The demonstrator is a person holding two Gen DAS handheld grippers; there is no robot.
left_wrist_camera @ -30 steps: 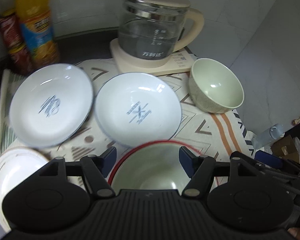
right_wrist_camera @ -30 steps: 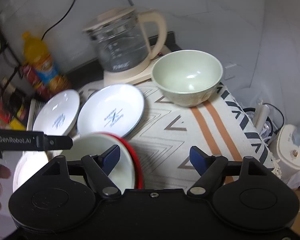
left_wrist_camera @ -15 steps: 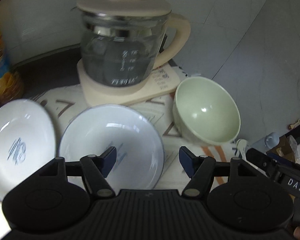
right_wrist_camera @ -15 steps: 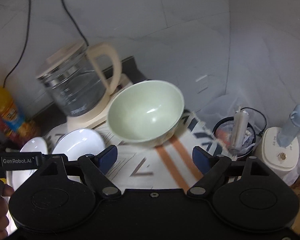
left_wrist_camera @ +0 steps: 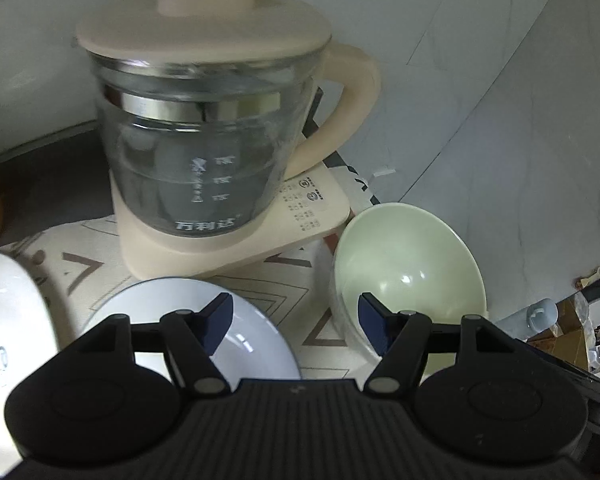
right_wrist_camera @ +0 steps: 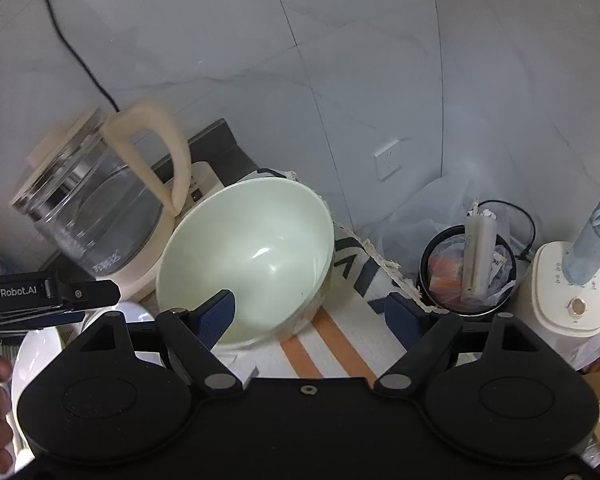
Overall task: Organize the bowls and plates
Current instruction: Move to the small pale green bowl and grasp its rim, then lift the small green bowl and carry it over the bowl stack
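Observation:
A pale green bowl (right_wrist_camera: 252, 256) stands on the patterned cloth near the table's right corner; it also shows in the left wrist view (left_wrist_camera: 408, 276). My right gripper (right_wrist_camera: 312, 314) is open, its left finger over the bowl's near rim, its right finger beside the bowl. My left gripper (left_wrist_camera: 296, 316) is open and empty, above the gap between the green bowl and a white plate (left_wrist_camera: 228, 336). A second white plate (left_wrist_camera: 8, 328) lies at the far left.
A glass kettle (left_wrist_camera: 204, 148) on a cream base (left_wrist_camera: 260, 240) stands just behind the dishes. Off the table's right edge are a black bin (right_wrist_camera: 468, 276) and a white appliance (right_wrist_camera: 568, 292). The wall is close behind.
Both grippers have moved forward and right, away from the red-rimmed bowl, which is out of view. The green bowl and the kettle now loom much closer. Both grippers stay open.

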